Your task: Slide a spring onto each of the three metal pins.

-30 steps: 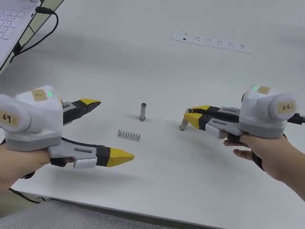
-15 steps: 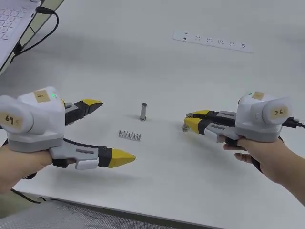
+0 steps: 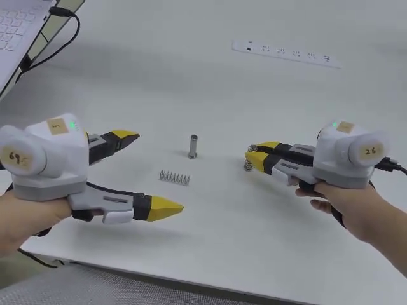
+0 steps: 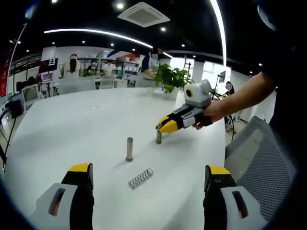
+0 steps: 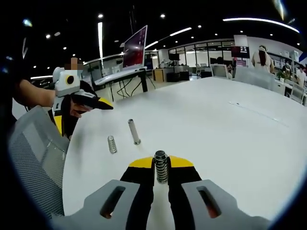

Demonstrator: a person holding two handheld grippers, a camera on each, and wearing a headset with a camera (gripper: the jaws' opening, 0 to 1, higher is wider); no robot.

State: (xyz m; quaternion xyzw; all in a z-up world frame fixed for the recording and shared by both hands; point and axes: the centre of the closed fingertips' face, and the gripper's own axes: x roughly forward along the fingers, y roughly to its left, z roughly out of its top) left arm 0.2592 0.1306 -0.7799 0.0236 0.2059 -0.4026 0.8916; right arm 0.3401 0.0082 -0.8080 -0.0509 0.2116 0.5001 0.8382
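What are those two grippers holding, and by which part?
The right gripper pinches an upright spring by the sides of its coils, between its tips. The left gripper is open, holding nothing.

Surface (image 3: 267,95): white, smooth, matt. Upright pin (image 3: 193,145): bare grey metal, dull sheen. Loose spring (image 3: 174,178): bright metal wire coil. Held spring (image 5: 161,167): same metal coil. Left tool (image 3: 152,170), right tool (image 3: 253,157): white and black moulded plastic, yellow matt tips. Power strip (image 3: 286,54): white plastic. Chair (image 5: 33,163): grey mesh cloth.
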